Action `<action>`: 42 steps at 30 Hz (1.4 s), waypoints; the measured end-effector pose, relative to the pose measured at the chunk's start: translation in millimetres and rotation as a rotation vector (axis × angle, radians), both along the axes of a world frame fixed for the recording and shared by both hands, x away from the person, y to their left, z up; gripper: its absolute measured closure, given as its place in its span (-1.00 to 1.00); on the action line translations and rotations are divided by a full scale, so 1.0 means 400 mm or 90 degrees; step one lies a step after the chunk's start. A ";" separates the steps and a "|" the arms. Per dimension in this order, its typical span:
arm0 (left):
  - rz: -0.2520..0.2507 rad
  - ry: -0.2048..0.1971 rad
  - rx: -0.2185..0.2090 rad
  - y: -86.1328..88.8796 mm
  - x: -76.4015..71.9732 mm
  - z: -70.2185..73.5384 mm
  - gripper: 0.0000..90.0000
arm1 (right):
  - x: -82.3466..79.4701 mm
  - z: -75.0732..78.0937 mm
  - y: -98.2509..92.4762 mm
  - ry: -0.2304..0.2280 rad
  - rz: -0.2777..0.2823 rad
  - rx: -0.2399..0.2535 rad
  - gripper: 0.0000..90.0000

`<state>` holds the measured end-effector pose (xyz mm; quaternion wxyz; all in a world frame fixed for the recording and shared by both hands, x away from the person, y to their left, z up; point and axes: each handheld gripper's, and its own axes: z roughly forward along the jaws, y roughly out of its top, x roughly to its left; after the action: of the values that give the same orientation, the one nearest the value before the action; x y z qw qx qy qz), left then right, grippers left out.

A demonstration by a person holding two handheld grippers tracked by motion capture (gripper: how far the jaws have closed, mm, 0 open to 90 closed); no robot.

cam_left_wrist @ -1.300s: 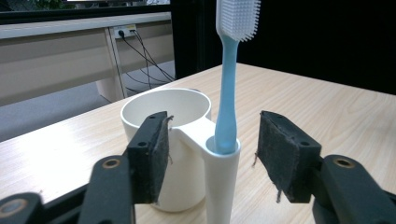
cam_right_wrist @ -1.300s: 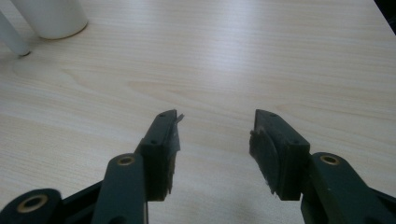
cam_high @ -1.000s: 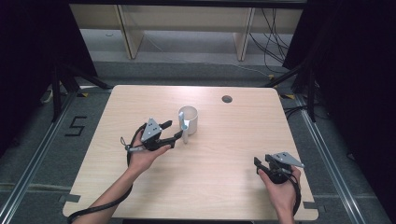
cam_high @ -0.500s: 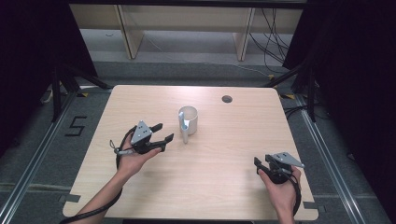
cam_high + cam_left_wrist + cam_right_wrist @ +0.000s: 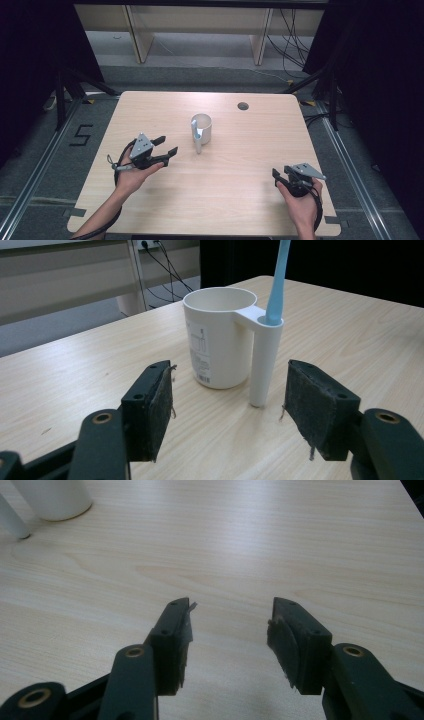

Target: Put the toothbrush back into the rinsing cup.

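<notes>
Left gripper (image 5: 166, 145) released, empty, near white cup (image 5: 202, 129) | right gripper (image 5: 229, 630) released, empty, well apart | blue toothbrush (image 5: 276, 282) upright in cup's handle tube, mid-table | apparently placed; nothing left evident

The left tool (image 5: 167, 145) now sits farther from the cup (image 5: 201, 128) and nearer the surface's left edge than a second ago, when its jaws reached the handle. Its jaws stand apart, short of the cup.
</notes>
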<state>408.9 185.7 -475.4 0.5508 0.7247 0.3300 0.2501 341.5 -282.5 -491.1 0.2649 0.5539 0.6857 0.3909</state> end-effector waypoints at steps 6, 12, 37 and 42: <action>0.011 -0.004 -0.005 0.026 -0.015 0.000 -0.23 | -0.002 -0.002 0.011 0.009 -0.010 0.020 0.14; 0.018 0.001 -0.002 0.051 -0.032 -0.008 -0.23 | 0.002 -0.006 0.008 -0.002 -0.010 0.001 0.14; 0.072 0.028 -0.008 0.151 -0.086 -0.084 -0.24 | 0.001 -0.008 0.004 -0.002 0.006 -0.015 0.14; 0.085 0.032 -0.008 0.165 -0.097 -0.093 -0.24 | -0.002 -0.006 0.002 0.008 0.001 -0.029 0.14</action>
<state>370.1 251.7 -512.8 0.5291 0.7037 0.3929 0.2657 340.8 -281.7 -493.6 0.2726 0.5496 0.6966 0.3720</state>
